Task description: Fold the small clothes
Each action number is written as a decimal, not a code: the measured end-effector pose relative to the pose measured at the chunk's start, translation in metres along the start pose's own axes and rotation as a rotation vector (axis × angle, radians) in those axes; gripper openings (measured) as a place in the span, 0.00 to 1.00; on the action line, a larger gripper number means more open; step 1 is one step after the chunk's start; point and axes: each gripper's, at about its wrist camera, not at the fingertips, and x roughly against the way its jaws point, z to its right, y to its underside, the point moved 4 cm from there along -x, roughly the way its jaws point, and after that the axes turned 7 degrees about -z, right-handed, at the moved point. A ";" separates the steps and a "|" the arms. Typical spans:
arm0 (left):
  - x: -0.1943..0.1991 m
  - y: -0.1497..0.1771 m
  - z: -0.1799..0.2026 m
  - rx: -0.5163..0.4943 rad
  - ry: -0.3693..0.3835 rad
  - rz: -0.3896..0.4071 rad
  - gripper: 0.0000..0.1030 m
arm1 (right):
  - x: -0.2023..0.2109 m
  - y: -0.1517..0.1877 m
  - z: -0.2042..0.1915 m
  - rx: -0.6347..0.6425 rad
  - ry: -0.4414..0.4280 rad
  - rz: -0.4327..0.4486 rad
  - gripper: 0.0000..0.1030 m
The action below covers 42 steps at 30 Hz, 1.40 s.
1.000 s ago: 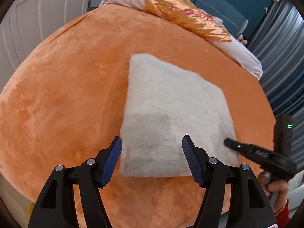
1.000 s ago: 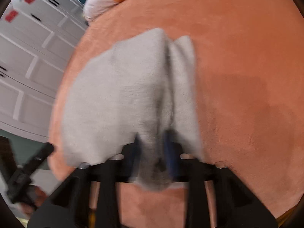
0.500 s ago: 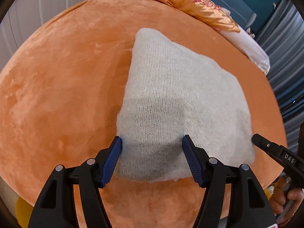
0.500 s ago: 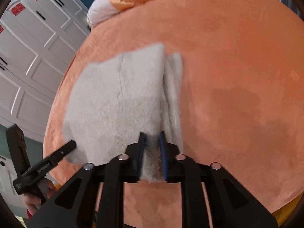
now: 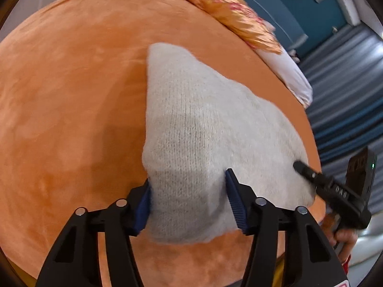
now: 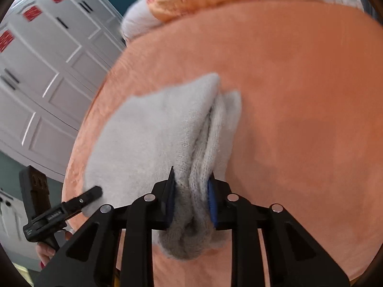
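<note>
Both grippers have just been closing: left gripper [image 5: 189, 198] and right gripper [image 6: 191, 199] now each clench the grey knit garment's [image 5: 203, 129] near edge. Folded garment's long axis runs away from them across the orange blanket [image 5: 71, 95].

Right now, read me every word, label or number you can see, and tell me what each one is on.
"DAS": white letters on the black finger of the right gripper, seen from the left wrist.
White lettering on the finger of the left gripper, seen from the right wrist: blurred, unreadable.
Red labels on the white cupboard doors: too blurred to read.
Nothing readable on the grey knitted garment or the orange blanket.
</note>
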 end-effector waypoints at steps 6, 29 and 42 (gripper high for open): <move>-0.032 0.025 0.005 -0.079 -0.156 -0.043 0.51 | -0.049 0.040 0.044 -0.095 0.037 -0.128 0.24; -0.022 0.087 0.032 -0.154 -0.546 0.070 0.68 | -0.027 0.095 0.010 0.000 0.273 -0.077 0.19; 0.003 0.075 0.030 -0.121 -0.539 0.135 0.66 | -0.039 0.073 0.007 0.029 0.261 -0.060 0.17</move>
